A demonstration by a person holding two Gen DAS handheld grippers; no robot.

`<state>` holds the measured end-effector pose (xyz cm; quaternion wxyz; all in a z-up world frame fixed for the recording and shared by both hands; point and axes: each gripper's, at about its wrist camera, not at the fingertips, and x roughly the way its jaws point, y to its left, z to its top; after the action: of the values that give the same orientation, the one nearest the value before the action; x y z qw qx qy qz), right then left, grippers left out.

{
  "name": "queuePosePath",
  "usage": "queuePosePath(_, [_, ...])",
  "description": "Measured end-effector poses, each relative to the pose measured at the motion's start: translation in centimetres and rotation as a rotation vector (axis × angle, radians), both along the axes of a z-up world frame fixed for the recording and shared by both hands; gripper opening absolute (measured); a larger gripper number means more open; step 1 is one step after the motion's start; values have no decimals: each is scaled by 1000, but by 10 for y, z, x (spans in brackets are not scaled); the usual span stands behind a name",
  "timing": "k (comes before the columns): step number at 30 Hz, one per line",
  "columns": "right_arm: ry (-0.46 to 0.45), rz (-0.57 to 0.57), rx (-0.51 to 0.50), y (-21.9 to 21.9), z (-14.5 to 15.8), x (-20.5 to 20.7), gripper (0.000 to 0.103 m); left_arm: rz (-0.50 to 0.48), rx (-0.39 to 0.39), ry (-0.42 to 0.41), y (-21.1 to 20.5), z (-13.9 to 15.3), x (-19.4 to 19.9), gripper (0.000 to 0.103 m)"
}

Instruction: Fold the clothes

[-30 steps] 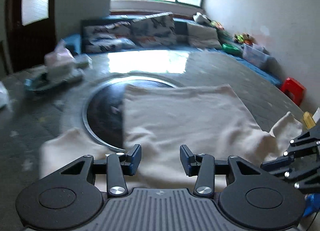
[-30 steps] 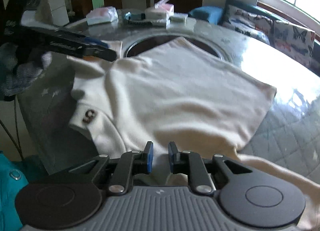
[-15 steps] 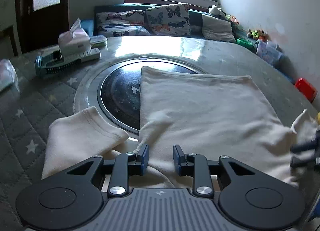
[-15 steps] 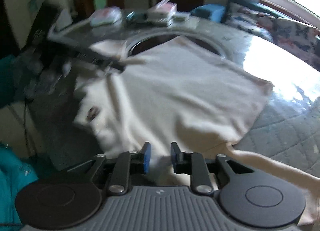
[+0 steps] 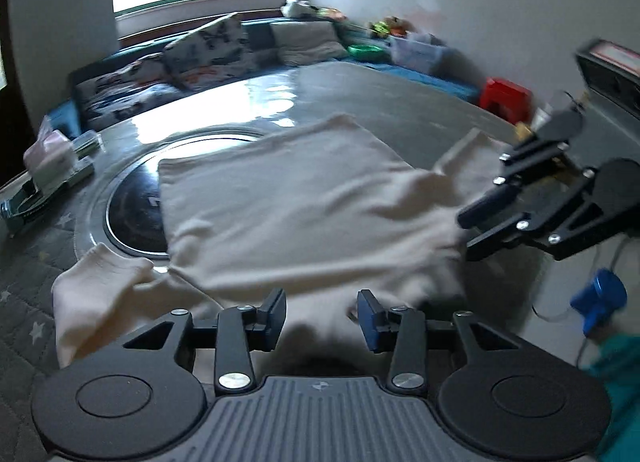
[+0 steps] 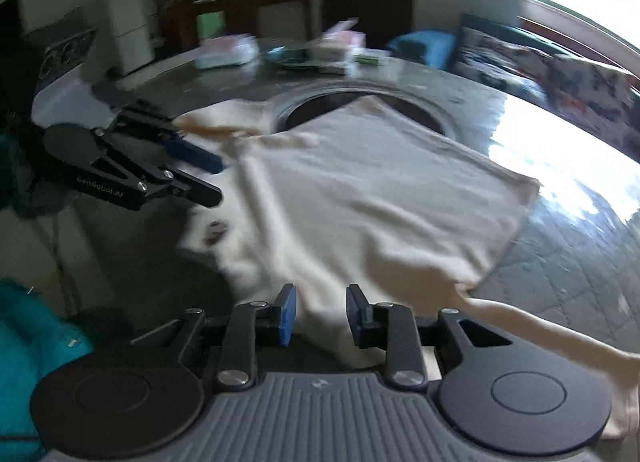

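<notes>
In the left wrist view, we are holding the left gripper (image 5: 321,312) with its jaws apart and nothing between them, just at the near edge of the cream garment (image 5: 296,214), which is lying spread across the grey table (image 5: 384,102) and partly over its dark round inset (image 5: 132,214), while the right gripper (image 5: 470,232) is reaching in from the right at the cloth's edge. In the right wrist view, we are keeping the right gripper (image 6: 320,312) parted too, gripping nothing over the garment's (image 6: 372,190) near edge, and the left gripper (image 6: 212,178) is hanging spread at the cloth's left side.
</notes>
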<state>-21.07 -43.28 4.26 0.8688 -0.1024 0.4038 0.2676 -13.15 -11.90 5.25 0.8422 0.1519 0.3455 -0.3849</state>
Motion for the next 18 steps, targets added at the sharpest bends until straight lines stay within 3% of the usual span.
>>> queuePosePath(5, [44, 81, 0, 19, -5, -14, 27, 13, 61, 44, -1, -7, -15, 45])
queuePosePath(14, [104, -42, 57, 18, -24, -11, 26, 91, 59, 180, -3, -21, -12, 49])
queuePosePath(17, [89, -77, 55, 16, -25, -10, 15, 124, 50, 193, -3, -23, -9, 47])
queuePosePath(18, [80, -83, 53, 16, -24, -11, 12, 127, 42, 196, -3, -23, -8, 39])
